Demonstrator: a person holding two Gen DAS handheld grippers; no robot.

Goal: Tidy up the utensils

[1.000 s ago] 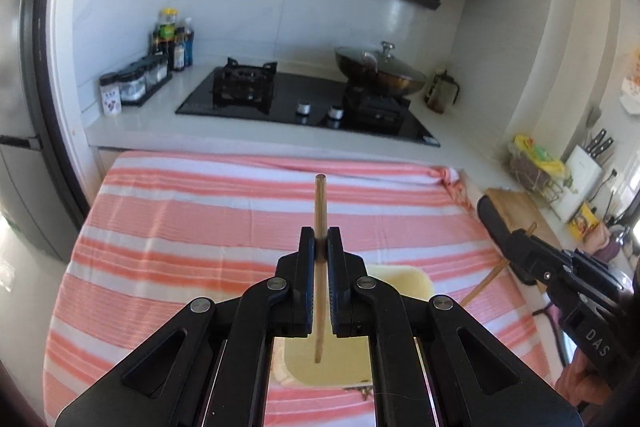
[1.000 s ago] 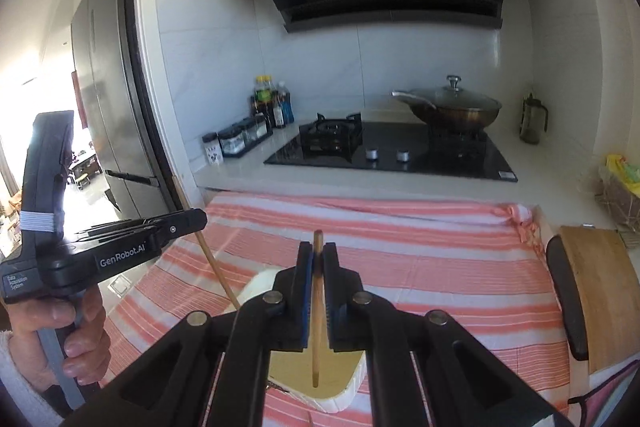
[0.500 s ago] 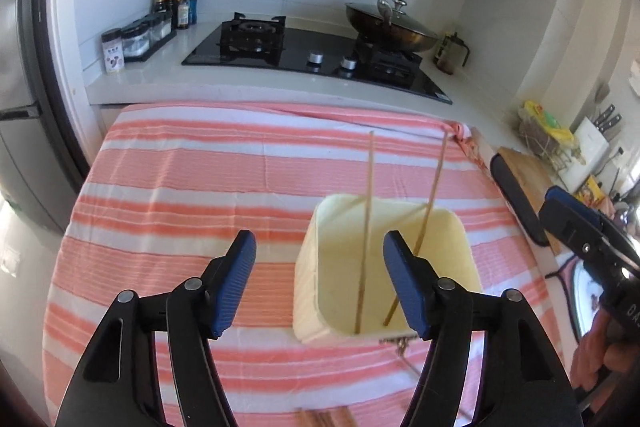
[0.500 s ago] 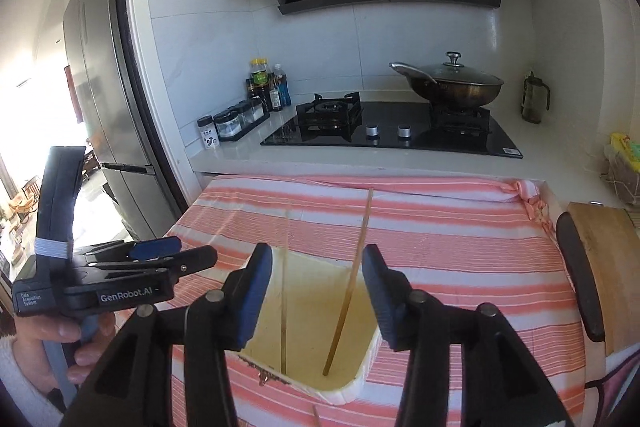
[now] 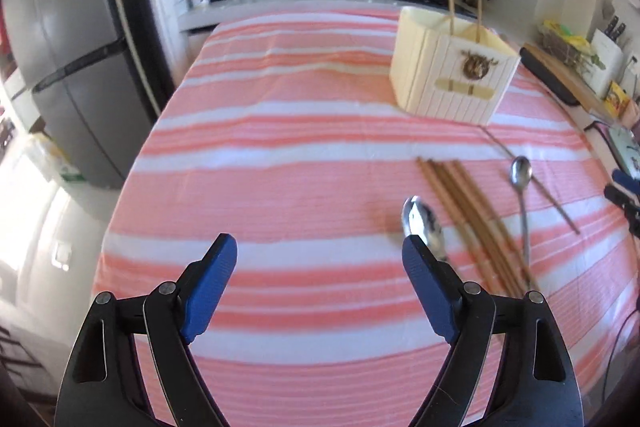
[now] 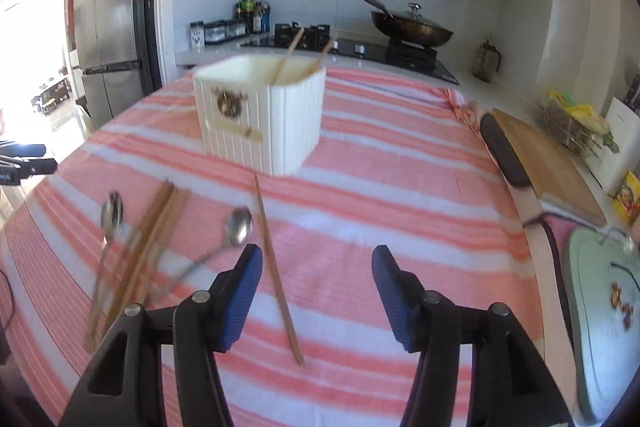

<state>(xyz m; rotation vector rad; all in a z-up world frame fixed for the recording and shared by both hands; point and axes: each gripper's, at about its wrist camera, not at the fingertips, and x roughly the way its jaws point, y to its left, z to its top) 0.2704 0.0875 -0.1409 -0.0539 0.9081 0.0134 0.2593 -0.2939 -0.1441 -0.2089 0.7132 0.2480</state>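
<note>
A cream ribbed holder (image 5: 452, 67) (image 6: 264, 115) stands on the striped cloth with two chopsticks (image 5: 451, 7) (image 6: 286, 55) upright in it. On the cloth lie a bundle of brown chopsticks (image 5: 468, 211) (image 6: 140, 247), one loose chopstick (image 6: 276, 271) (image 5: 532, 179) and two metal spoons (image 5: 422, 223) (image 5: 520, 179) (image 6: 112, 215) (image 6: 238, 227). My left gripper (image 5: 318, 283) is open and empty, low over the cloth, left of the spoons. My right gripper (image 6: 318, 291) is open and empty, just right of the loose chopstick.
The table has a pink and white striped cloth (image 5: 280, 163). Behind it are a counter with a hob (image 6: 360, 47), a lidded wok (image 6: 412, 27) and spice jars (image 6: 224, 29). A wooden board (image 6: 548, 167) lies at the right, a fridge (image 5: 72, 59) at the left.
Both grippers opened and let their chopsticks drop into the holder, then pulled back and down toward the near side of the table. The utensils on the cloth have come into view.
</note>
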